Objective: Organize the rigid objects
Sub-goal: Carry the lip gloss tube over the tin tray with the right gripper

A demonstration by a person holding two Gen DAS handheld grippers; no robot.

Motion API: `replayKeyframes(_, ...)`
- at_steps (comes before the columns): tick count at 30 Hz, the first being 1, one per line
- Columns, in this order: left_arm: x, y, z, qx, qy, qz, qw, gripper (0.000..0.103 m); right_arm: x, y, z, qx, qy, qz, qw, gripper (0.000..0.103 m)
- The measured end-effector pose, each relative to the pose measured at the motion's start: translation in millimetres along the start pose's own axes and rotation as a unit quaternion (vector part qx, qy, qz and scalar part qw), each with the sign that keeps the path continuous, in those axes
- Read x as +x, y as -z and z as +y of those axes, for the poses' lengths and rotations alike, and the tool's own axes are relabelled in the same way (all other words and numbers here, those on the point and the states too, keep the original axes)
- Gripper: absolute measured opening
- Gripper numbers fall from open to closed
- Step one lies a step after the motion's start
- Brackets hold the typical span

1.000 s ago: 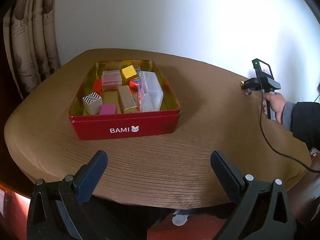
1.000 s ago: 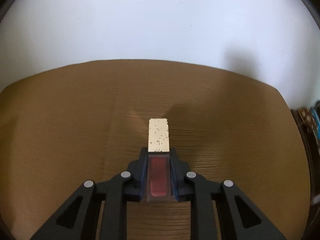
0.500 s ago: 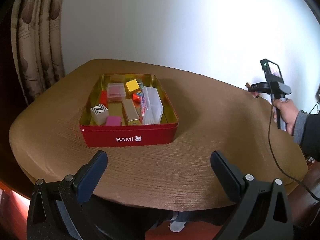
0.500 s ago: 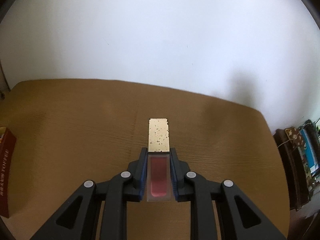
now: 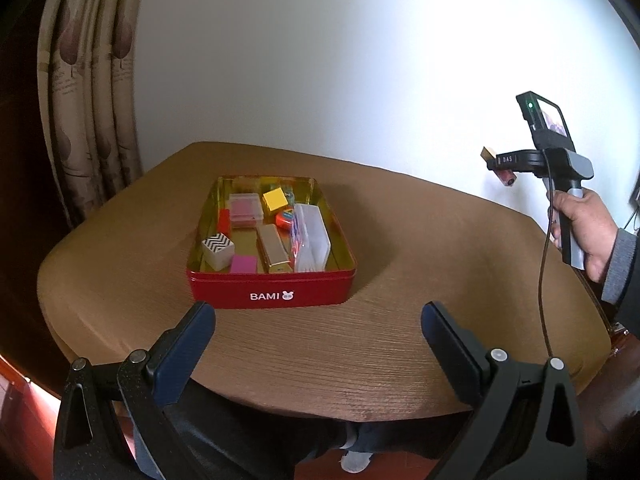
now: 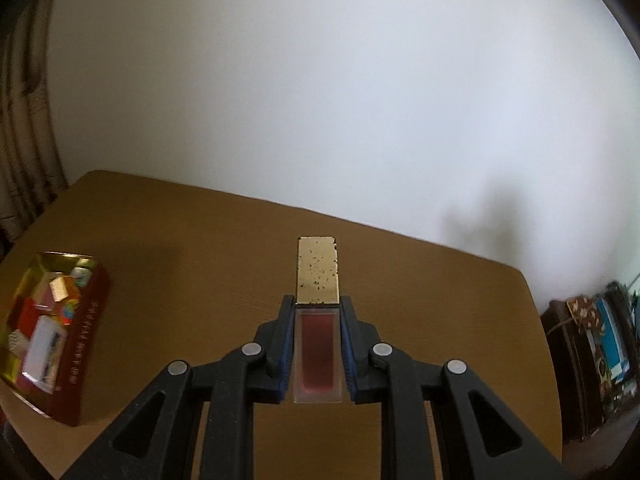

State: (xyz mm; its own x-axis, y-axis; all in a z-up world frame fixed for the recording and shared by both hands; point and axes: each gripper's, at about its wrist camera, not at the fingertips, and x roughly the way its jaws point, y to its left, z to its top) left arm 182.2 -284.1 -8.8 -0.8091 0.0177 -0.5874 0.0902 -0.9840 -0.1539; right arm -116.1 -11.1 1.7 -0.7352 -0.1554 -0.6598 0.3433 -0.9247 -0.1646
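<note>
This looks like a room in a home. At the left of the frame hang patterned curtains [image 5: 86,92] in heavy folds, beige with a dark leaf print, next to a plain white wall [image 5: 340,64]. The desk [image 5: 400,248] is a rounded wooden one with a brown grained top, and the floor [image 5: 16,416] under it, at the lower left, is reddish wood. At the right edge of the right wrist view stands a dark shelf [image 6: 592,352] with what seem to be colourful boxes or books, too blurred to tell.
</note>
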Motion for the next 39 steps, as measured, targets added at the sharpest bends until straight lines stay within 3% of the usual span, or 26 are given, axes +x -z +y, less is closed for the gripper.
replayKeyframes(21, -32.4, 0.7, 26.9, -0.026, -0.035, -0.017, 0.9989, 0.102, -82.8, -35.2, 123.7, -0.067, -0.062, -0.053, 0.994, 0.02)
replayKeyframes(39, -38.1, 9.8, 82.8, -0.107, -0.098, -0.002, 0.9894, 0.102, -78.6, -21.7, 265.8, -0.137, -0.141, -0.023, 0.98, 0.02)
